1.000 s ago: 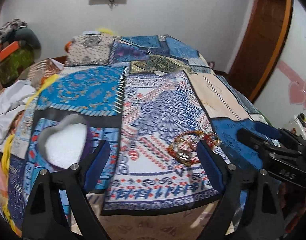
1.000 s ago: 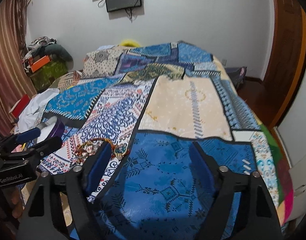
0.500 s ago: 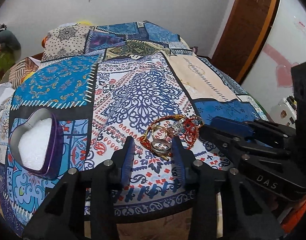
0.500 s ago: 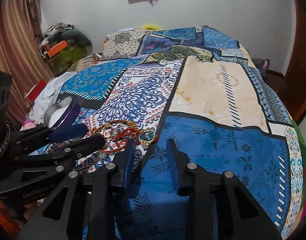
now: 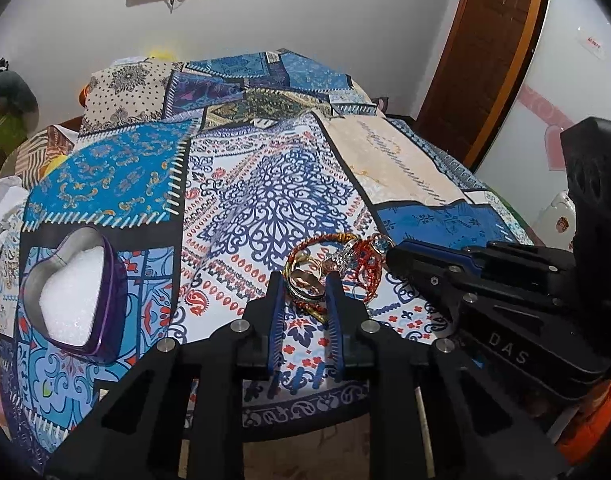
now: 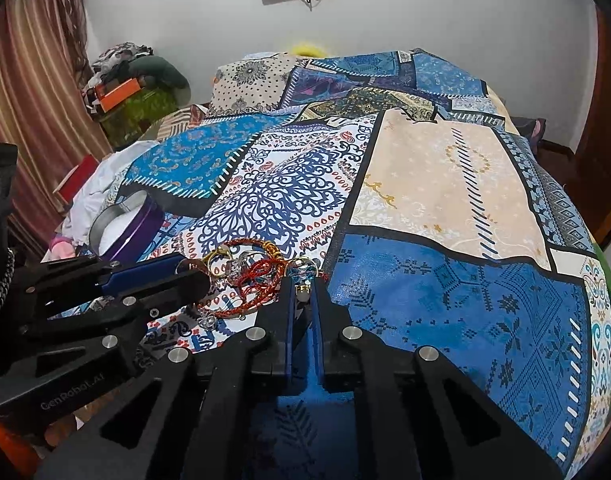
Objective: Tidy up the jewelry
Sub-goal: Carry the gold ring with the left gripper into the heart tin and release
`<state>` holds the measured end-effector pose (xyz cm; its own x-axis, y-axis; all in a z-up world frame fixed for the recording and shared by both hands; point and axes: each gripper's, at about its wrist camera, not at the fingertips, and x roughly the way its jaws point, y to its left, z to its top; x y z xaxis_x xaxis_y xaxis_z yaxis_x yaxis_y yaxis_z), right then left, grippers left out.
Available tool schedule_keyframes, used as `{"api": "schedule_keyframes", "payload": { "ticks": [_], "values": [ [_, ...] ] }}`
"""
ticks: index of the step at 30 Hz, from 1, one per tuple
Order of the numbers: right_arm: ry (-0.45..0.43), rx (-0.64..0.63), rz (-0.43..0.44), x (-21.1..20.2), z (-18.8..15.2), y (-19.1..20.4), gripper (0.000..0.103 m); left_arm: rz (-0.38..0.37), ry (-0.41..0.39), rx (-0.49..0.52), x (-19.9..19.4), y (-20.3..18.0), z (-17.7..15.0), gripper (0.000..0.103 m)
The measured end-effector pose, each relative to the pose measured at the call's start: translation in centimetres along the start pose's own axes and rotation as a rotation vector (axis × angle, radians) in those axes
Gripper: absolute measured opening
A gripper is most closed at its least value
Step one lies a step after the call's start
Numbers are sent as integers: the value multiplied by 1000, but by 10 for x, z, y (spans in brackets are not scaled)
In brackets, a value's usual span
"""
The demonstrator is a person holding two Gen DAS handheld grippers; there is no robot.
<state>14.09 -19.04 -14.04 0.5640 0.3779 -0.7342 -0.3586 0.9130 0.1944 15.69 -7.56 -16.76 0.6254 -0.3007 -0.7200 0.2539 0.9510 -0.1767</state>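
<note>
A tangle of jewelry [image 5: 345,256] [image 6: 257,276], red thread bangles, gold bangles and silver pieces, lies on the patchwork bedcover near its front edge. My left gripper [image 5: 304,280] [image 6: 193,272] is at the pile's near left side. Its jaws are closing, and the pads touch a gold bangle [image 5: 301,278] between them. My right gripper [image 6: 302,286] [image 5: 393,250] is at the pile's right edge, shut on a ring with a blue stone [image 6: 301,270]. A purple heart-shaped tin [image 5: 105,280] [image 6: 141,224] with white lining stands open to the left.
The bedcover [image 5: 273,200] drops off at the front edge just below the grippers. Pillows [image 6: 249,80] lie at the far end. Clothes and boxes [image 6: 121,80] pile up at the far left, and a wooden door [image 5: 489,48] stands at the right.
Both grippers' jaws have narrowed from wide open. The left has come in over the jewelry pile around a gold bangle. The right has moved to the pile's right edge and closed on the ring.
</note>
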Motion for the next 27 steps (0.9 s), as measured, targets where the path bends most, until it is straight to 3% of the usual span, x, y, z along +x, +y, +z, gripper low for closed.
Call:
{"api": "schedule_keyframes", "payload": {
  "ticks": [14, 27],
  "values": [
    [-102, -3, -44, -41, 13, 6, 7, 34, -110, -11, -47, 1, 9, 20],
    [-222, -44, -9, -71, 36, 51, 7, 125, -252, -46, -107, 32, 15, 20]
  ]
}}
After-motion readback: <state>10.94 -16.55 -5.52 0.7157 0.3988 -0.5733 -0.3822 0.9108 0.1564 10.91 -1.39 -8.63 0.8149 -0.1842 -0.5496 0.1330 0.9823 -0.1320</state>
